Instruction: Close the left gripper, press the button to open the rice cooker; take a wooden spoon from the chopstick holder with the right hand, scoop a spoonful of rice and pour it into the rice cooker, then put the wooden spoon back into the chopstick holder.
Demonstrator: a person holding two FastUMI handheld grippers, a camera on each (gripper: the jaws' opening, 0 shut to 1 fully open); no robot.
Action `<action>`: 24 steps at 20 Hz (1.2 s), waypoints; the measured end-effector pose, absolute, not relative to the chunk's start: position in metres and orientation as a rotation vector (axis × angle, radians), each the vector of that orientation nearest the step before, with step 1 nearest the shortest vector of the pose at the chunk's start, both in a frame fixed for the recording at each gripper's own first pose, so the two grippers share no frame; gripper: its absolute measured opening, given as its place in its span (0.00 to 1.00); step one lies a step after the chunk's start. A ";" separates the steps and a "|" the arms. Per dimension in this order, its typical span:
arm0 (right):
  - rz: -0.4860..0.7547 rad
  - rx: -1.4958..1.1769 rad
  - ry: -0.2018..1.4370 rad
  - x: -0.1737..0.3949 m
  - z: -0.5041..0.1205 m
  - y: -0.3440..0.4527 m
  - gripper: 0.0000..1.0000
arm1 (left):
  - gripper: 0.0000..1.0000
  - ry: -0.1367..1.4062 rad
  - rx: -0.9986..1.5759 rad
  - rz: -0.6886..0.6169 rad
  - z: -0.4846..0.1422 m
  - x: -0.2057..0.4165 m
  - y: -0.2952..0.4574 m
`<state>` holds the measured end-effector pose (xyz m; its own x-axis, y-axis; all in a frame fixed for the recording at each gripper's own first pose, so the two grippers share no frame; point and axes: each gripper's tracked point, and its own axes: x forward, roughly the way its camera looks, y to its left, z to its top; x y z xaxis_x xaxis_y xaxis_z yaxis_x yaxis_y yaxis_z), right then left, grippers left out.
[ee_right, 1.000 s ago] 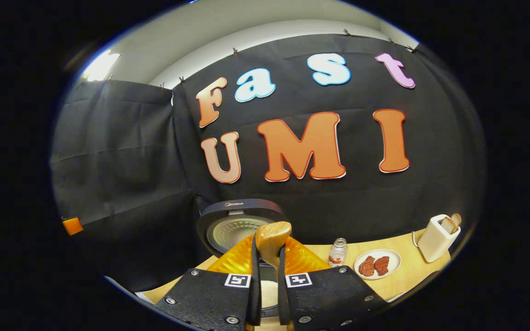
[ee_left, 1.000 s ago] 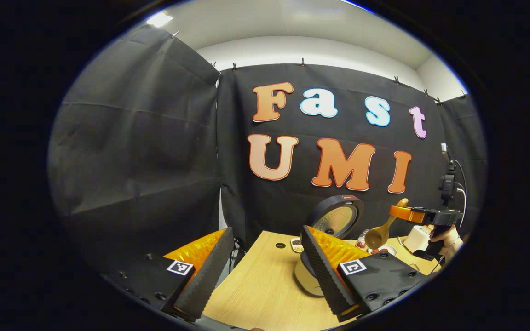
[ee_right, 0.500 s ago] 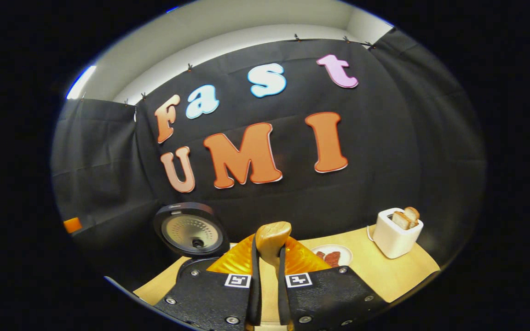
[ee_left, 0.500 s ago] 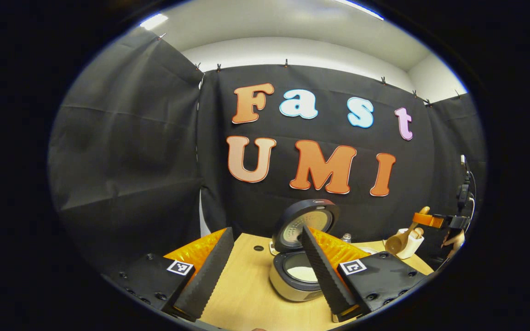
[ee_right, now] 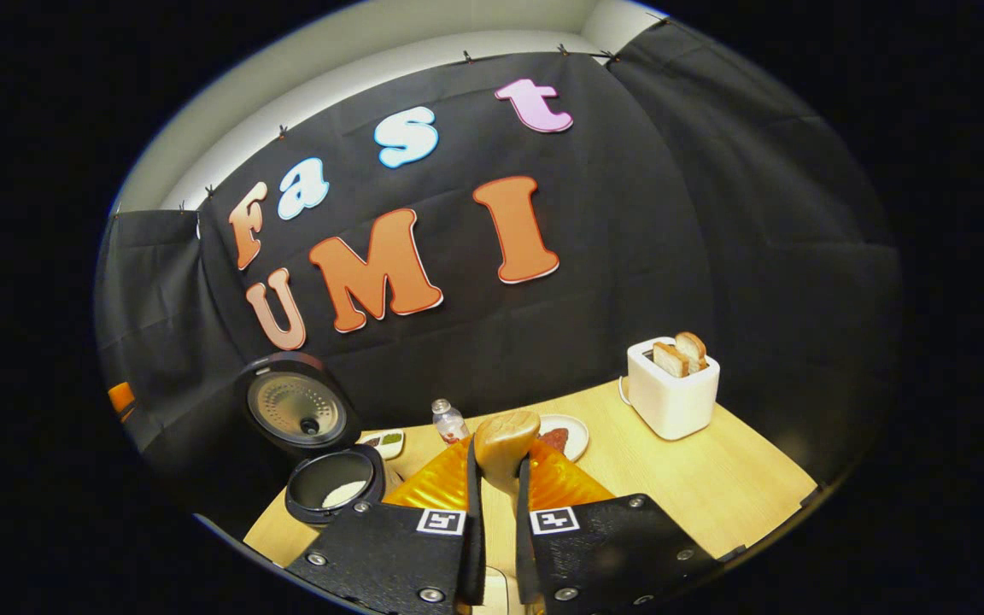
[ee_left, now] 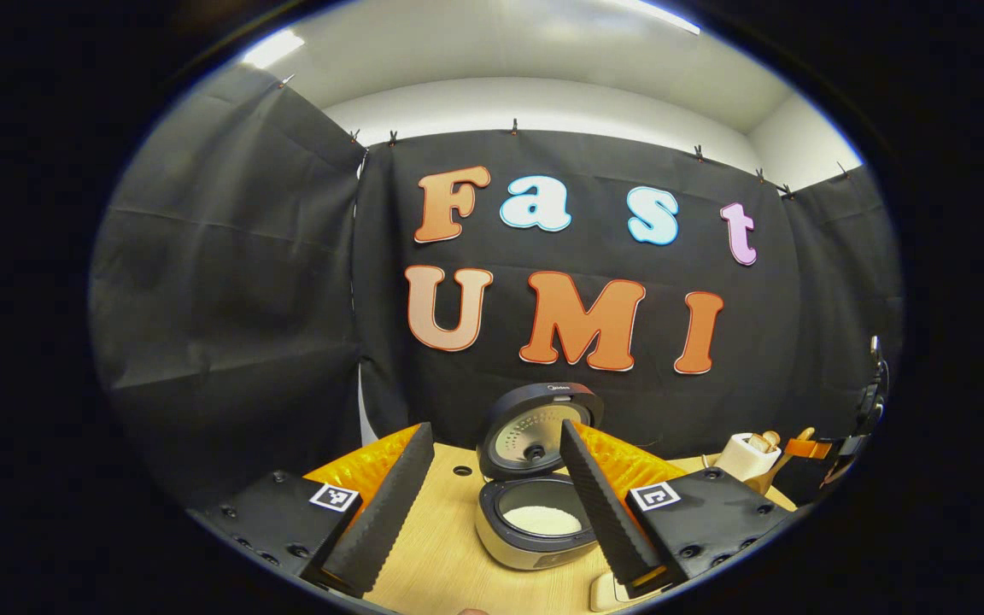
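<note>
Your right gripper (ee_right: pixel 492 512) pinches the wooden spoon (ee_right: pixel 505 442), handle end poking up between its fingers. Left gripper (ee_left: pixel 492 504) is spread wide, idle. Rice cooker (ee_right: pixel 334 485) sits open near the bench's left edge; I can't spot the chopstick holder.

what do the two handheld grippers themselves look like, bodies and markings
Each gripper, left gripper and right gripper, has two matte black finger mounts with round screw heads, each carrying a small square black-and-white tag. Translucent orange ribbed panels back the fingers. The left gripper's inner finger faces are finely ridged.
</note>
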<state>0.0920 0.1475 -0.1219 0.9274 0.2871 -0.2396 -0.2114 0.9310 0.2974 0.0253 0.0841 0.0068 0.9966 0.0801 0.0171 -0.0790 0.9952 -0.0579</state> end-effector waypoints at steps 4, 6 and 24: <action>0.244 0.309 0.364 0.097 -0.165 0.137 0.13 | 1.00 -0.012 -0.035 0.110 0.007 0.018 0.080; 0.238 0.316 0.398 0.103 -0.185 0.135 0.13 | 1.00 -0.002 -0.037 0.126 0.005 0.015 0.079; 0.109 0.421 0.571 0.131 -0.269 0.075 0.37 | 1.00 -0.005 0.025 0.200 0.016 0.006 0.091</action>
<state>0.1310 0.0747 -0.2693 0.8382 0.2146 -0.5014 0.0155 0.9096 0.4152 0.0062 0.0907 0.0164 0.9800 0.1986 0.0076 -0.1988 0.9797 0.0243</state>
